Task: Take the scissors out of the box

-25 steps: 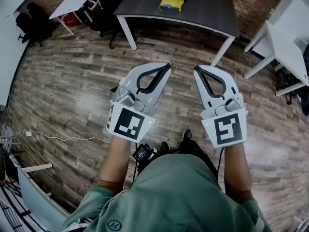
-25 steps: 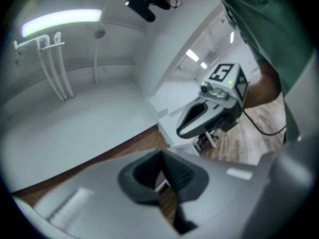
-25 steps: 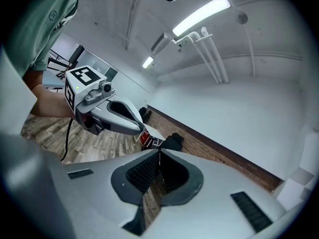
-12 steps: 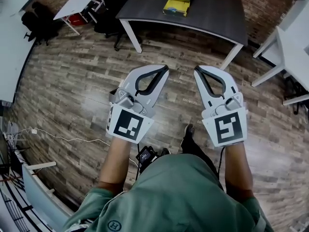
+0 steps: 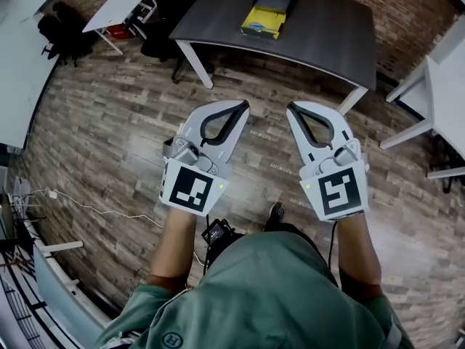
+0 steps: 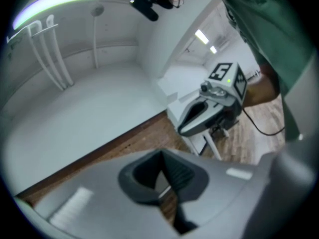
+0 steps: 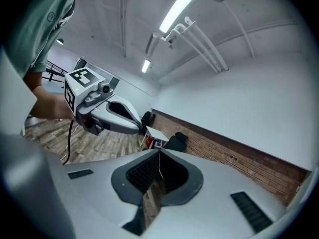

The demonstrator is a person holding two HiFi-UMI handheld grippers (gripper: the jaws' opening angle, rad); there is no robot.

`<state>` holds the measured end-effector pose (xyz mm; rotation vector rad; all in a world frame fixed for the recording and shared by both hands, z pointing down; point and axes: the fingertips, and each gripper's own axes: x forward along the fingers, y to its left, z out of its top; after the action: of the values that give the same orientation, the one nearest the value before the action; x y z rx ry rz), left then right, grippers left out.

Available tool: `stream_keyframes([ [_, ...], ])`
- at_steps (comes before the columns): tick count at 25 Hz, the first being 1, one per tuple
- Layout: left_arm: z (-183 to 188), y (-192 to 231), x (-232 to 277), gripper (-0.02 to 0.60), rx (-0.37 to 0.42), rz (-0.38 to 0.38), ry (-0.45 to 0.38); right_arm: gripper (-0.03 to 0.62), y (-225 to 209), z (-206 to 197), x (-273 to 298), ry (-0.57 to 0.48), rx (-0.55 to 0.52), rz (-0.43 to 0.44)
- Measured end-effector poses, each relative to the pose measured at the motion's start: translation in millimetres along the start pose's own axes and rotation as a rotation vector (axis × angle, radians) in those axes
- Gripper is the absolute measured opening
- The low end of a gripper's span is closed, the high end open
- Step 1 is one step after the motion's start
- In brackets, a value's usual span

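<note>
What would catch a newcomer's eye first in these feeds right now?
The left claw and right claw fill the middle of the head view. They are held side by side above the plank floor, both shut on nothing. Next comes the yellow box at the top of that view, on the dark table well beyond both claws; its contents are too small to tell.

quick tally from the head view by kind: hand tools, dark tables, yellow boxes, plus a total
tools: 2 (left tool, right tool)
dark table: 1
yellow box: 1
total: 4
</note>
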<state>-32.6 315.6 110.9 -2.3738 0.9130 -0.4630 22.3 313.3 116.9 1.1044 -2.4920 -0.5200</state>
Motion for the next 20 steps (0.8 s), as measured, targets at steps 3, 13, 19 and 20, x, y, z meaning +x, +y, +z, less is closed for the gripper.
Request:
stream_keyframes([
  [3, 0, 5, 21, -0.002, 0.007, 0.015, 0.016, 0.008, -22, -10, 5, -0.013, 0.000, 0.009],
  [13, -4, 14, 56, -0.002, 0.014, 0.021, 0.034, 0.008, -52, -30, 17, -0.012, 0.012, 0.026],
  [19, -18, 33, 79, -0.002, 0.010, 0.008, 0.012, 0.008, -72, -41, 37, 0.014, 0.017, 0.003],
  [20, -22, 37, 84, -0.002, 0.008, 0.005, 0.009, 0.008, -76, -44, 42, 0.021, 0.016, 0.000],
])
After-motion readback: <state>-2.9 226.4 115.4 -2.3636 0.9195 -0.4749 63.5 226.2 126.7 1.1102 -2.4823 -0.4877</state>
